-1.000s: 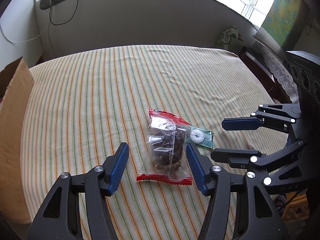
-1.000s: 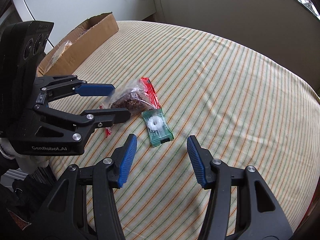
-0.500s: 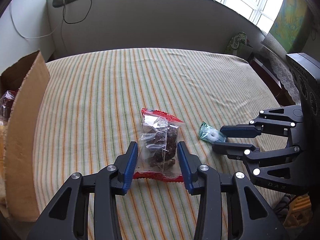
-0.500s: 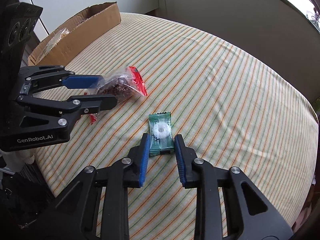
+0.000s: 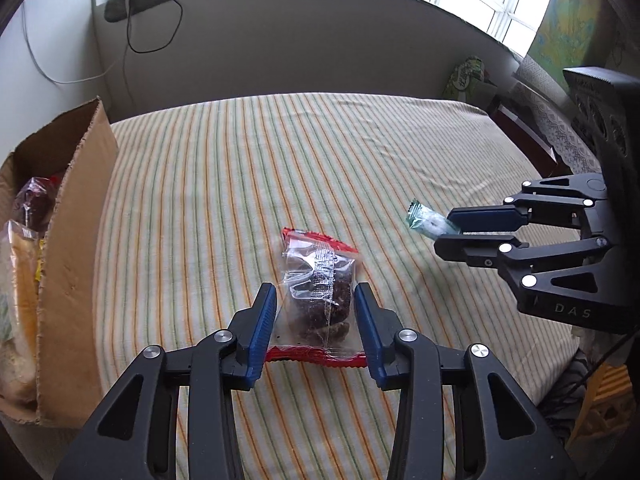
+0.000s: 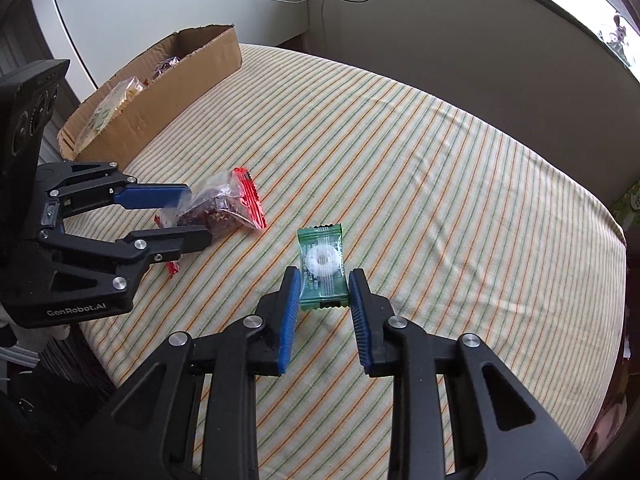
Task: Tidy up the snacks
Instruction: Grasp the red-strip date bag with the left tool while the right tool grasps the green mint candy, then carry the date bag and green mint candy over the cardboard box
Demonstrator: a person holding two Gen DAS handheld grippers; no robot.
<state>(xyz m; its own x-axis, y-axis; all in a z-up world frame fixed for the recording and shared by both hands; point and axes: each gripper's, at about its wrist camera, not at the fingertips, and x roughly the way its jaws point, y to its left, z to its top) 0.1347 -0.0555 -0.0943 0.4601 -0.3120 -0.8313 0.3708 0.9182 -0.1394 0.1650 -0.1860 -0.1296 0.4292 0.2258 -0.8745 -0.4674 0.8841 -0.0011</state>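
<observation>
My left gripper (image 5: 315,300) is shut on a clear snack packet with red ends and dark contents (image 5: 320,284), held above the striped tablecloth (image 5: 240,184). It also shows in the right wrist view (image 6: 224,208), held by the left gripper (image 6: 192,212). My right gripper (image 6: 325,280) is shut on a small green candy wrapper with a white ring (image 6: 322,264), lifted off the cloth. In the left wrist view the wrapper (image 5: 426,222) sticks out of the right gripper (image 5: 448,228).
An open cardboard box (image 5: 68,248) with several snack bags stands at the table's left edge; it also shows in the right wrist view (image 6: 160,92). A wall with cables lies behind the table.
Both grippers closed on their packets and lifted them off the cloth. The left gripper has swung toward the box, which shows more in its view.
</observation>
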